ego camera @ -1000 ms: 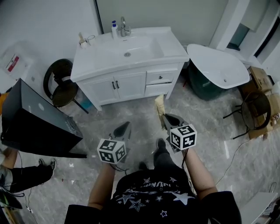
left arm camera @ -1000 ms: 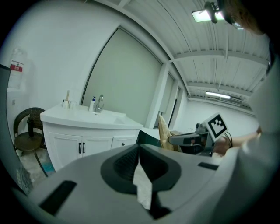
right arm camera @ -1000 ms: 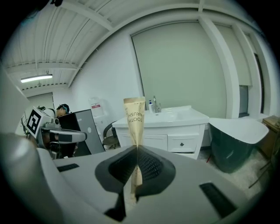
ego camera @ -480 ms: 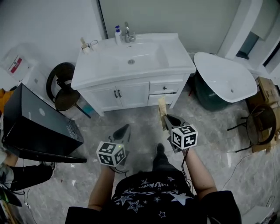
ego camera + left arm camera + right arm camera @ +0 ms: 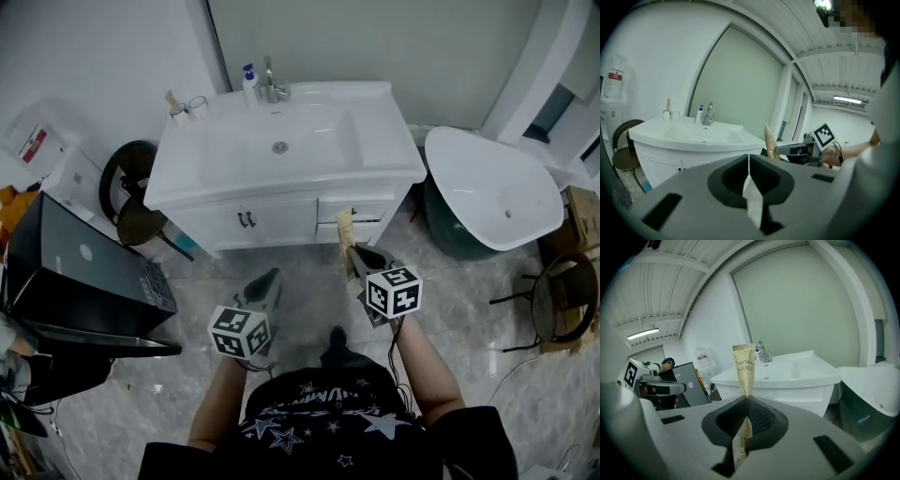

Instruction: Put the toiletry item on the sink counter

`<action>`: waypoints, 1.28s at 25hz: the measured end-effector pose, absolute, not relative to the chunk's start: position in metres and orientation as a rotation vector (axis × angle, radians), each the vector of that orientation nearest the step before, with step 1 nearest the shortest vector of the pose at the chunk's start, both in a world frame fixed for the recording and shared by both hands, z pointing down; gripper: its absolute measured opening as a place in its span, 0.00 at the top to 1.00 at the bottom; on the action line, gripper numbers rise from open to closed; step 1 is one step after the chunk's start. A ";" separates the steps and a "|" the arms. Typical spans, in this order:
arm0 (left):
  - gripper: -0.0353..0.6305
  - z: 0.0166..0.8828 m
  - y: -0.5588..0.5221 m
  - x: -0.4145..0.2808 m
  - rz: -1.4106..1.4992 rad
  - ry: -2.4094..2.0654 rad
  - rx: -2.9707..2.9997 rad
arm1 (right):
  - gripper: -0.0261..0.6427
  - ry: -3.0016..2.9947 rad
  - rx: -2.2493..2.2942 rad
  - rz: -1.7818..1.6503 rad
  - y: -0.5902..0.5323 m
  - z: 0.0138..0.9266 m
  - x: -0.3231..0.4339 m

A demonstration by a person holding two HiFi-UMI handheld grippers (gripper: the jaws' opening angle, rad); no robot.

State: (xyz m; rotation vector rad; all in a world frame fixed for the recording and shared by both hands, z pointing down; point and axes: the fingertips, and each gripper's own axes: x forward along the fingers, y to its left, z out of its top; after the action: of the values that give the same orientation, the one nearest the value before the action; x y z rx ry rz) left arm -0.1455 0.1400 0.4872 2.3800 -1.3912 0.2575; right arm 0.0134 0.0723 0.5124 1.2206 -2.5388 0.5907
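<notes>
A tan paper toothbrush packet (image 5: 345, 231) stands upright in my right gripper (image 5: 352, 251), whose jaws are shut on its lower end. In the right gripper view the packet (image 5: 744, 367) rises from the closed jaws of the right gripper (image 5: 747, 397), in front of the white sink counter (image 5: 797, 376). That counter (image 5: 386, 141) tops a white vanity a short way ahead of both grippers. My left gripper (image 5: 270, 279) is held level beside the right one, shut and empty. Its own view shows the left gripper (image 5: 749, 160) with jaws together, and the packet (image 5: 769, 143) off to the right.
On the counter's back edge stand a pump bottle (image 5: 248, 77), a tap (image 5: 272, 84) and a cup (image 5: 196, 105). A dark round chair (image 5: 131, 187) and a black case (image 5: 84, 281) are at the left. A white tub (image 5: 492, 187) lies at the right.
Both grippers have moved forward toward the vanity together with the person, the packet still in the right one. The vanity now sits lower and nearer in the head view.
</notes>
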 end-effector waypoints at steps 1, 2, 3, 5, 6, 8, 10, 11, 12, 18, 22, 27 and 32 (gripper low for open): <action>0.92 0.486 0.134 -0.142 0.260 -1.396 2.378 | 0.94 -2.542 1.213 0.595 0.065 0.512 0.017; 0.92 0.485 0.128 -0.139 0.259 -1.401 2.376 | 0.94 -2.545 1.205 0.598 0.059 0.512 0.019; 0.92 0.483 0.123 -0.136 0.259 -1.408 2.374 | 0.94 -2.550 1.198 0.599 0.052 0.512 0.022; 0.92 0.481 0.112 -0.132 0.255 -1.427 2.369 | 0.94 -2.562 1.183 0.597 0.039 0.511 0.027; 0.92 0.480 0.107 -0.130 0.251 -1.437 2.366 | 0.94 -2.569 1.176 0.595 0.033 0.510 0.030; 0.92 0.478 0.096 -0.124 0.241 -1.455 2.363 | 0.94 -2.581 1.161 0.588 0.020 0.508 0.035; 0.92 0.476 0.083 -0.116 0.234 -1.469 2.363 | 0.94 -2.591 1.145 0.581 0.008 0.507 0.041; 0.92 0.476 0.077 -0.112 0.231 -1.474 2.361 | 0.94 -2.594 1.138 0.579 0.003 0.507 0.044; 0.92 0.476 0.072 -0.108 0.228 -1.477 2.357 | 0.94 -2.597 1.131 0.579 -0.002 0.508 0.047; 0.92 0.475 0.052 -0.085 0.225 -1.479 2.354 | 0.94 -2.602 1.116 0.601 -0.020 0.511 0.068; 0.92 0.478 0.047 -0.078 0.272 -1.469 2.359 | 0.94 -2.598 1.124 0.620 -0.025 0.511 0.078; 0.92 0.479 0.031 -0.086 0.280 -1.486 2.346 | 0.94 -2.583 1.138 0.643 -0.032 0.519 0.084; 0.92 0.485 0.005 -0.084 0.277 -1.458 2.353 | 0.94 -2.554 1.176 0.652 -0.050 0.525 0.091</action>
State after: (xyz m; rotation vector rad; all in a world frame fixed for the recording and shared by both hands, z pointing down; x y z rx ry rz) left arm -0.0842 0.0052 0.4850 2.3532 -1.4582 0.2774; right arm 0.0911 -0.0504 0.5250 1.1760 -2.5541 0.6524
